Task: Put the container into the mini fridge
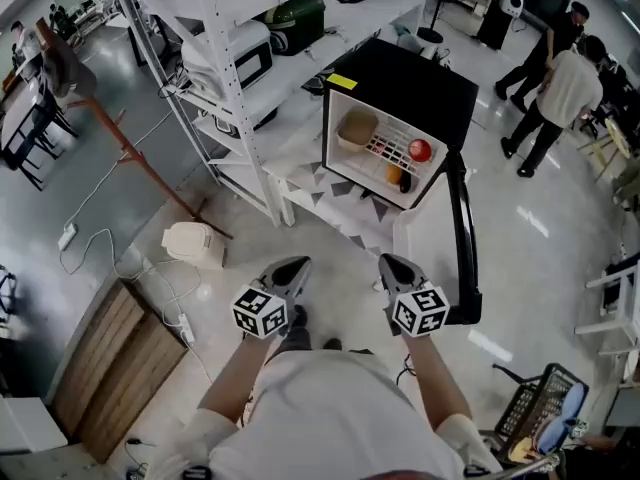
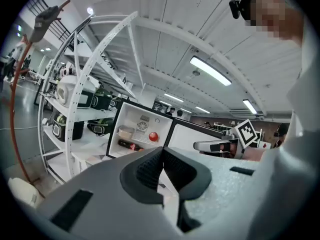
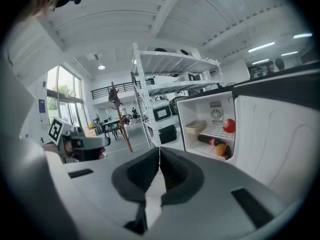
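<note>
The black mini fridge (image 1: 405, 88) stands open on a low white shelf, its door (image 1: 440, 238) swung out to the right. A beige container (image 1: 357, 128) sits on the fridge's upper shelf at the left, beside a red apple (image 1: 420, 150), with an orange (image 1: 394, 175) and a dark bottle below. My left gripper (image 1: 292, 271) and right gripper (image 1: 396, 266) hang side by side in front of the fridge, well short of it. Both are shut with nothing between the jaws. The container (image 3: 195, 127) and fridge (image 2: 142, 131) also show beyond the shut left gripper (image 2: 161, 156) and right gripper (image 3: 159, 156).
A white shelving rack (image 1: 240, 78) with a microwave and cookers stands left of the fridge. On the floor lie a white appliance (image 1: 195, 243), cables and a wooden board (image 1: 110, 368). Two people (image 1: 560, 78) stand at the far right. A wire basket (image 1: 540, 408) sits at the lower right.
</note>
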`<action>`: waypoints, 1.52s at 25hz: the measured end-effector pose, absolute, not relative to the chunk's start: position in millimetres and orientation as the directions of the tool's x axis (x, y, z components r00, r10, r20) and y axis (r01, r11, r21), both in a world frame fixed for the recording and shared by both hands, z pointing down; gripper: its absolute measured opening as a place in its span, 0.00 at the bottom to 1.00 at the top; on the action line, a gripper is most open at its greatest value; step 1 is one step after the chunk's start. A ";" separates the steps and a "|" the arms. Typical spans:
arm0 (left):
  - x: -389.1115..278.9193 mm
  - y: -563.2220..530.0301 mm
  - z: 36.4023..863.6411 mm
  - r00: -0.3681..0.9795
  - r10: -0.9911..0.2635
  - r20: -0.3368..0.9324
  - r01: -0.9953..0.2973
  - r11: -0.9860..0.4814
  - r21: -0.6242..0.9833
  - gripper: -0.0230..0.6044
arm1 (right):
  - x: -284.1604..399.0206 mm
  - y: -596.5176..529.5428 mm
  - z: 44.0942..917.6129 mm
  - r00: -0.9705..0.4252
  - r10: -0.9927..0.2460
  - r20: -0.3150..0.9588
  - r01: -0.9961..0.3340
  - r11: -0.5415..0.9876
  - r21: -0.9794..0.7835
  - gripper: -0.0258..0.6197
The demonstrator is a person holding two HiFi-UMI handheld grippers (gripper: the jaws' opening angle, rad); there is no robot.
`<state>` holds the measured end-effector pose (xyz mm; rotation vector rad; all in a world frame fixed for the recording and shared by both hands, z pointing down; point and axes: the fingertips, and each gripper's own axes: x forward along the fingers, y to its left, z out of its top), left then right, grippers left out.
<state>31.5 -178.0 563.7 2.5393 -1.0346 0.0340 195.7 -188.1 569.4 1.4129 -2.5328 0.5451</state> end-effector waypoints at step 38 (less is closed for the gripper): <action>-16.7 -141.6 522.2 0.750 -0.654 0.102 -0.654 -0.709 0.262 0.04 | 163.0 -134.0 525.4 -0.410 -0.886 0.216 -0.912 0.396 -0.107 0.05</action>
